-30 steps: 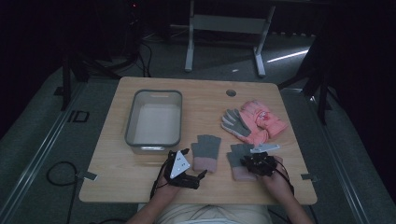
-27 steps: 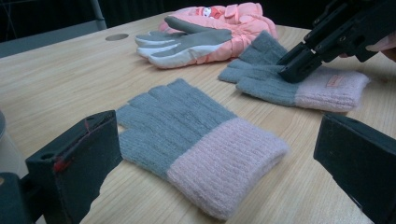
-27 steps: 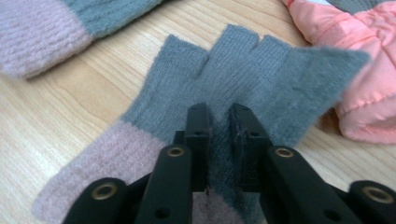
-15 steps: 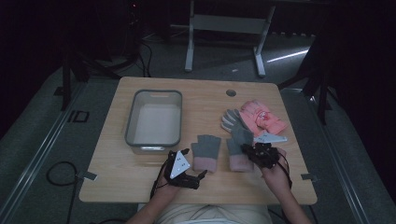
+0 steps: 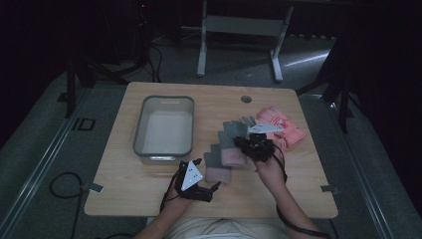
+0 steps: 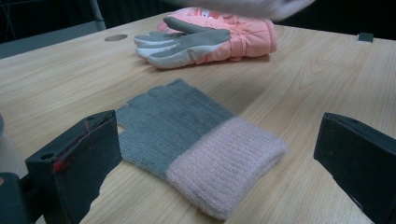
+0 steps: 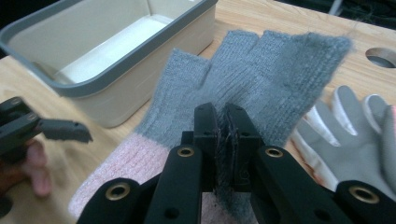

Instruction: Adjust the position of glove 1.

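Two grey knit gloves with pink cuffs are here. One glove (image 5: 215, 160) (image 6: 201, 140) lies flat on the table, between the jaws of my open left gripper (image 5: 208, 173) (image 6: 218, 129), which do not touch it. My right gripper (image 5: 244, 144) (image 7: 223, 135) is shut on the palm of the other glove (image 5: 232, 132) (image 7: 266, 79) and holds it up off the table. Its pink cuff (image 5: 234, 158) hangs toward me. In the right gripper view the glove's fingers point away, beside the bin.
A grey-rimmed, empty bin (image 5: 164, 102) (image 7: 93, 81) stands at the left of the wooden table (image 5: 149, 189). A pair of pink ski gloves with grey palms (image 5: 281, 124) (image 6: 210, 37) (image 7: 345, 121) lies at the back right. A round hole (image 5: 246, 98) is near the far edge.
My right gripper has risen and moved away from me toward the table's middle, lifting the grey knit glove off the table. The left gripper has stayed put.
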`<state>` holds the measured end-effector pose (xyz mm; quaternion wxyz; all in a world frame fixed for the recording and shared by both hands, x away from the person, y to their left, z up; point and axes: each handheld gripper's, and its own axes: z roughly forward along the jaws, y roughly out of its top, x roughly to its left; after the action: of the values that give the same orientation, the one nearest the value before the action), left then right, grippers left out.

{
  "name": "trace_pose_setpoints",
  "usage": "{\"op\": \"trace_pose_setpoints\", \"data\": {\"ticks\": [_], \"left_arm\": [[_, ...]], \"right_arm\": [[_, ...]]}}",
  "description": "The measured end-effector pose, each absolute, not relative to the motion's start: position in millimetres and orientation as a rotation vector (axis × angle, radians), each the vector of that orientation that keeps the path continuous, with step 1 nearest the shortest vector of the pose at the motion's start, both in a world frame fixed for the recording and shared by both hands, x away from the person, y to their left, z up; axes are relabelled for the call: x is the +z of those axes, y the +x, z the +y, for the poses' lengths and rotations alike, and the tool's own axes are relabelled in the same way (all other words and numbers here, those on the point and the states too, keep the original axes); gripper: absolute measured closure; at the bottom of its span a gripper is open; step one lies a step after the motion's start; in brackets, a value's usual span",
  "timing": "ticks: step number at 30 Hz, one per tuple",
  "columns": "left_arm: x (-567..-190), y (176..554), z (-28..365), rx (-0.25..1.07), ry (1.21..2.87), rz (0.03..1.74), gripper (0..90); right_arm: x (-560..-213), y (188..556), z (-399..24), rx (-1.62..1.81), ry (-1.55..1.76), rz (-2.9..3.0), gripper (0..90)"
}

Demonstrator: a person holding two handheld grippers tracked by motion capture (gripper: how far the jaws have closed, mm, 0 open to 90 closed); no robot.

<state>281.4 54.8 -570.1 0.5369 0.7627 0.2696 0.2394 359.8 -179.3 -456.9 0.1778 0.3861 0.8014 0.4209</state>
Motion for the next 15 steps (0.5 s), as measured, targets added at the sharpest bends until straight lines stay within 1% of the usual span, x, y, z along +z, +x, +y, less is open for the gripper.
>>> {"op": "trace_pose_setpoints", "data": {"ticks": [3, 5, 15], "left_arm": [[-570, 280, 54, 0.578, 1.816, 0.63, 0.2], [-570, 280, 53, 0.586, 1.819, 0.623, 0.2], [-570, 280, 54, 0.574, 1.814, 0.624, 0.2]], "right_arm": [[-463, 360, -169, 1.188, 1.111, 2.255, 84.4], [-475, 361, -157, 1.178, 1.151, 2.265, 84.4], [-511, 356, -141, 1.109, 1.309, 2.29, 84.3]]}}
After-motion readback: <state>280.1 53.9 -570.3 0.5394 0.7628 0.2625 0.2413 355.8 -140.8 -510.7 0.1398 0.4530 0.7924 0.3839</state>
